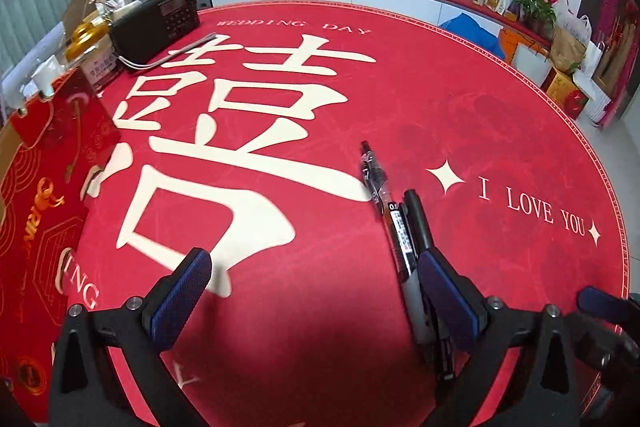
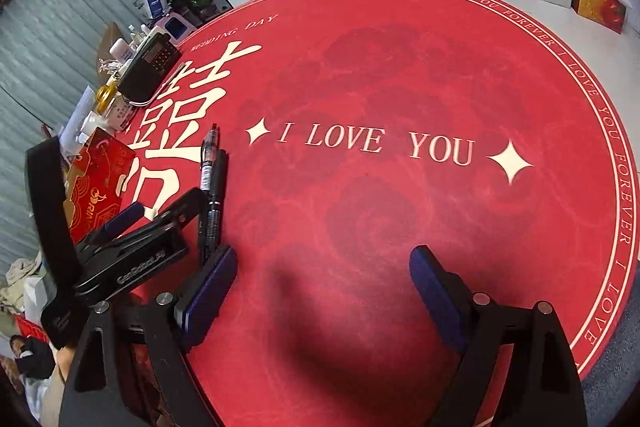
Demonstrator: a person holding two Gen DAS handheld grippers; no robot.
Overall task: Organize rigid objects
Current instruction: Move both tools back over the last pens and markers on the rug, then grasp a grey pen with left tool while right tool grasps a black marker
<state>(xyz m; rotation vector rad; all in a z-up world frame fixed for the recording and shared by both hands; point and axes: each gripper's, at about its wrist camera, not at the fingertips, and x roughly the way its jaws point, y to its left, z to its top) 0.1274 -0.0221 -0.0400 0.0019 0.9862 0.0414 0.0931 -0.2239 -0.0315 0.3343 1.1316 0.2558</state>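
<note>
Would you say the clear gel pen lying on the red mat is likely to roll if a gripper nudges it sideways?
Probably somewhat: the clear gel pen has a round barrel, though the black marker alongside may block it. It looks stiff and light. The red mat seems felt-like, likely damping rolling.

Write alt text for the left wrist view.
The open left gripper hovers over a round red wedding-themed mat, its jaws holding nothing. Two pens lie side by side just off its right-hand finger, and a black radio sits at the mat's far left edge.
</note>
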